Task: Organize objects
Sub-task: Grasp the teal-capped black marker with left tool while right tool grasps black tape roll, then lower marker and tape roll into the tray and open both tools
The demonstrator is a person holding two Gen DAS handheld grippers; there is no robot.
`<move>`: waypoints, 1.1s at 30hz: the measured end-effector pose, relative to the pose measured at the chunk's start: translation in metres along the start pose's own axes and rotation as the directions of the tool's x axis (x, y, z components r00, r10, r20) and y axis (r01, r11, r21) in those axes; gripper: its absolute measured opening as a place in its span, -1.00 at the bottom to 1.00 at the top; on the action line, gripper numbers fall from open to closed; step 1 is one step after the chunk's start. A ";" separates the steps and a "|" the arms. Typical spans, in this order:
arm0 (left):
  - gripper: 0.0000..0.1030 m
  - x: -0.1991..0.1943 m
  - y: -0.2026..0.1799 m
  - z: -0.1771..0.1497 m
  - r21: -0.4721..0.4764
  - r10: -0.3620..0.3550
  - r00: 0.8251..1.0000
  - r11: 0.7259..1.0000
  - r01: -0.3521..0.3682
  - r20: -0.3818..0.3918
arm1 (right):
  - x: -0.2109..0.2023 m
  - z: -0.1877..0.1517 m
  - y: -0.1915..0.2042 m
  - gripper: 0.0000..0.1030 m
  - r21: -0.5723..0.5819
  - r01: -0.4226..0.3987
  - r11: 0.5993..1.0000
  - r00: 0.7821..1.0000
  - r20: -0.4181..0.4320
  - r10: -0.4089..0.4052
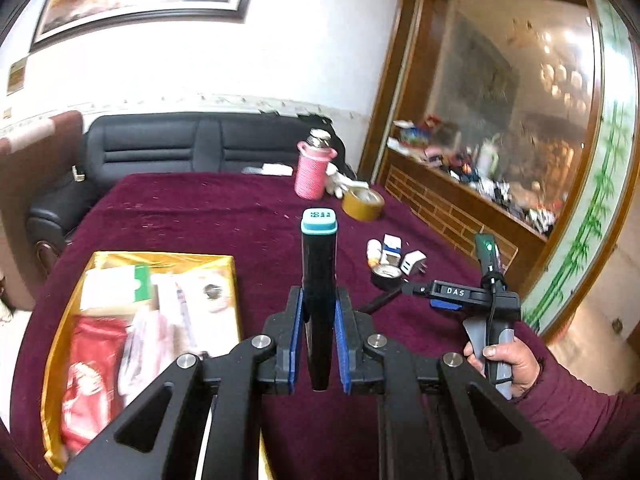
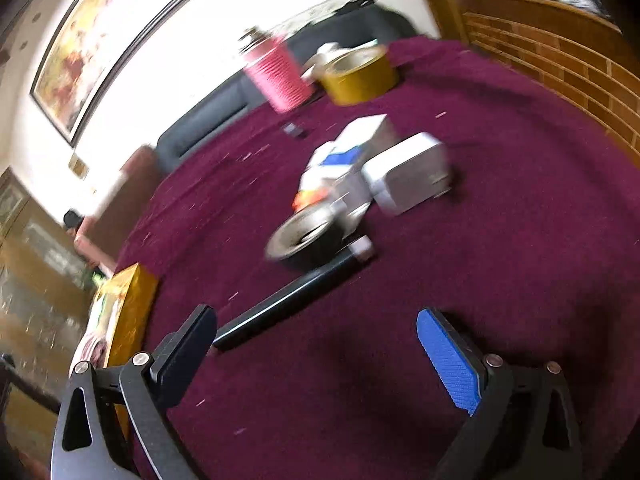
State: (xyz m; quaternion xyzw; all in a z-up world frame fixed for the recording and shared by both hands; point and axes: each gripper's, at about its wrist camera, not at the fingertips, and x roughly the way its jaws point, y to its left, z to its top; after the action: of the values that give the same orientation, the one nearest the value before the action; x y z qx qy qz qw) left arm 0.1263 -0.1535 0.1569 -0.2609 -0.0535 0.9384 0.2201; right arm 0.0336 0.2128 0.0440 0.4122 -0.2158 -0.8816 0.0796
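My left gripper (image 1: 319, 312) is shut on a black stick-shaped object with a teal cap (image 1: 319, 280), held upright above the maroon tablecloth. To its left lies a gold box (image 1: 160, 258) holding several packets. My right gripper (image 2: 316, 344) is open and empty, low over the cloth; it also shows in the left wrist view (image 1: 394, 294). Just ahead of it lies a black pen-like tube (image 2: 288, 300), then a black tape roll (image 2: 304, 236), a white and blue small box (image 2: 340, 164) and a white charger plug (image 2: 408, 172).
A pink-sleeved bottle (image 1: 314, 168) and a yellow tape roll (image 1: 363, 202) stand at the table's far side. A black sofa (image 1: 160, 148) is behind the table. A brick-patterned wooden cabinet (image 1: 440, 208) runs along the right.
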 end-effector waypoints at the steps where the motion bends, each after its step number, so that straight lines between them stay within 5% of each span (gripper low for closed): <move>1: -0.72 -0.006 0.005 -0.001 -0.008 0.001 1.000 1.000 -0.001 0.009 | -0.001 0.002 0.005 0.98 -0.015 0.016 1.000 1.000 0.008 -0.016; 5: -0.72 -0.036 0.029 -0.011 -0.048 0.014 0.999 0.999 -0.012 0.047 | 0.001 0.025 0.033 0.98 -0.161 0.118 0.980 0.993 0.050 -0.112; 9: -0.72 -0.053 0.053 -0.025 -0.101 0.041 0.998 0.994 -0.036 0.054 | 0.030 0.044 0.062 0.85 -0.358 0.187 0.915 0.980 0.004 -0.199; 13: -0.72 -0.064 0.071 -0.033 -0.134 0.069 0.996 0.989 -0.061 0.053 | 0.068 0.047 0.072 0.08 -0.466 0.243 0.851 0.951 -0.060 -0.304; 17: -0.72 -0.070 0.081 -0.038 -0.140 0.091 0.995 0.987 -0.083 0.046 | 0.092 0.044 0.071 -0.19 -0.515 0.291 0.807 0.921 -0.078 -0.382; 20: -0.72 -0.071 0.085 -0.039 -0.144 0.095 0.994 0.986 -0.088 0.045 | 0.089 0.046 0.069 -0.62 -0.481 0.271 0.834 0.931 -0.088 -0.354; 23: -0.72 -0.070 0.091 -0.041 -0.166 0.097 0.995 0.982 -0.089 0.039 | 0.076 0.046 0.069 -0.77 -0.457 0.254 0.853 0.945 -0.071 -0.320; 33: -0.72 -0.085 0.101 -0.050 -0.213 0.108 0.993 0.972 -0.096 0.047 | 0.013 0.032 0.091 -0.88 -0.401 0.118 0.908 0.992 0.004 -0.127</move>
State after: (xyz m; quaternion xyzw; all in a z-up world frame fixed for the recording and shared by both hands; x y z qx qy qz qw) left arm 0.1785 -0.2824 0.1320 -0.2576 -0.1452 0.9448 0.1412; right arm -0.0026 0.1376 0.0941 0.4098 -0.0038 -0.9056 0.1090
